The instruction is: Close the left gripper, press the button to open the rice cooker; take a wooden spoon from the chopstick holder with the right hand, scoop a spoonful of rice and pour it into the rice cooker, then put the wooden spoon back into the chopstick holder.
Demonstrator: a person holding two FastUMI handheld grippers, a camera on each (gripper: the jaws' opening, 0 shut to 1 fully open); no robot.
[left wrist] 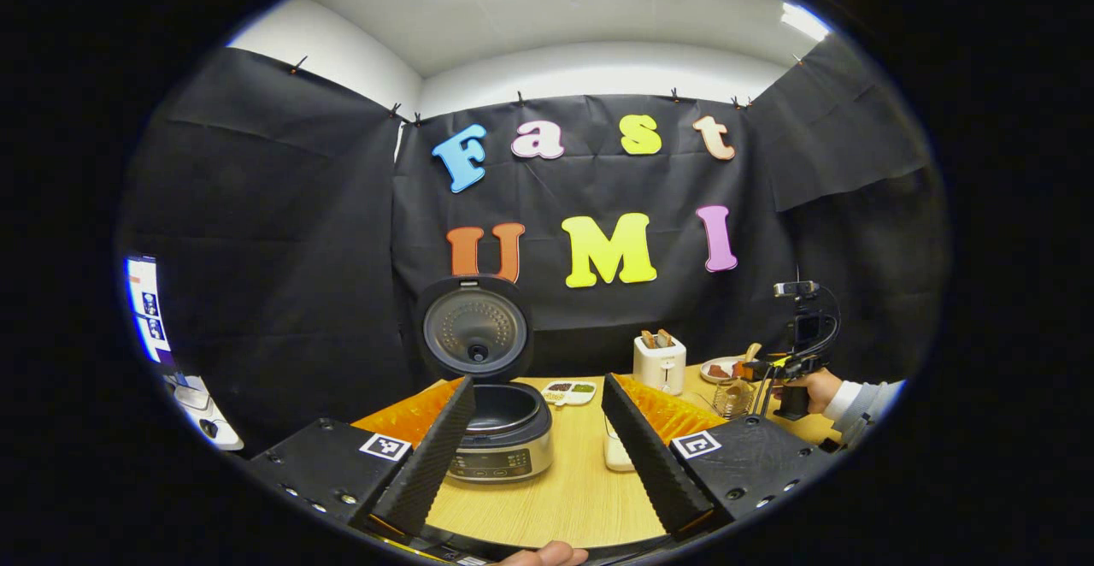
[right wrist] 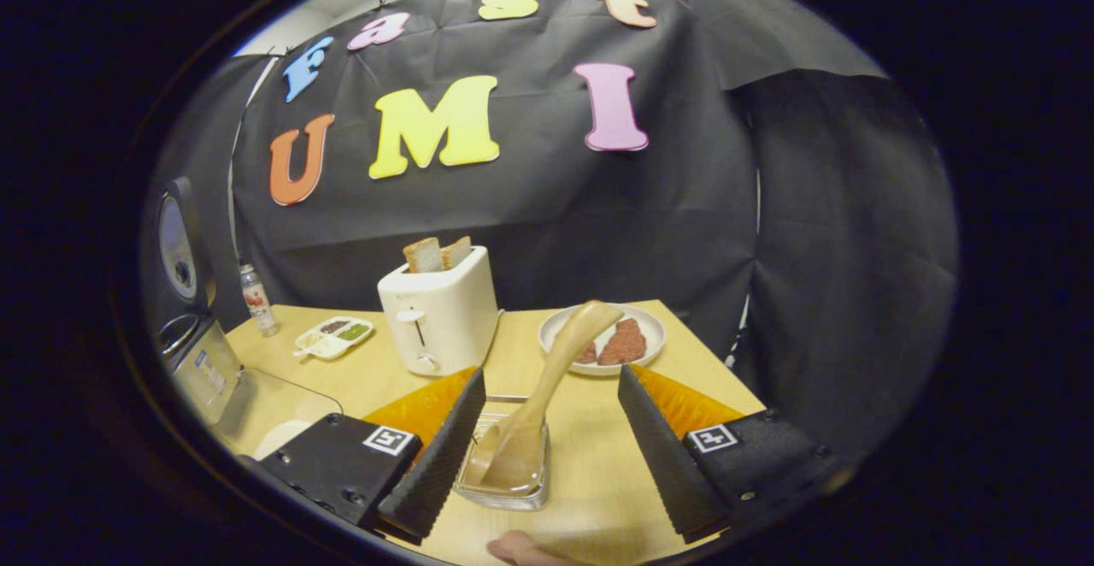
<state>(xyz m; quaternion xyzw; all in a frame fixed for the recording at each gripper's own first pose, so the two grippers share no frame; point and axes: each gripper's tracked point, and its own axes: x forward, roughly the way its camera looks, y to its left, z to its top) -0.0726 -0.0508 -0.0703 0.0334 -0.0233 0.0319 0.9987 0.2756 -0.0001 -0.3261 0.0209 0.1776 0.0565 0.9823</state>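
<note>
My left gripper (left wrist: 537, 429) hangs with its jaws spread wide and nothing between them; a square black-and-white marker tag sits on each finger block. Straight ahead of its left finger, the rice cooker (left wrist: 500, 433) stands on the wooden table (left wrist: 564, 498) with its lid (left wrist: 475, 327) swung up and the dark inner pot exposed; the front panel carries small print too fine for me to read. Beyond it lie a divided dish (left wrist: 570, 392) and a white toaster (left wrist: 659, 362). Off to that gripper's right, my right hand (left wrist: 812, 388) holds the other tool. My right gripper (right wrist: 547, 438) is also spread open, gripping nothing. Between its fingers and just ahead stands the clear chopstick holder (right wrist: 506, 480) with the wooden spoon (right wrist: 547, 386) leaning in it, handle tilted up toward the plate (right wrist: 602, 337) behind. To its left are the toaster with two bread slices, and farther off a small bottle (right wrist: 255, 297) whose label I cannot read.
</note>
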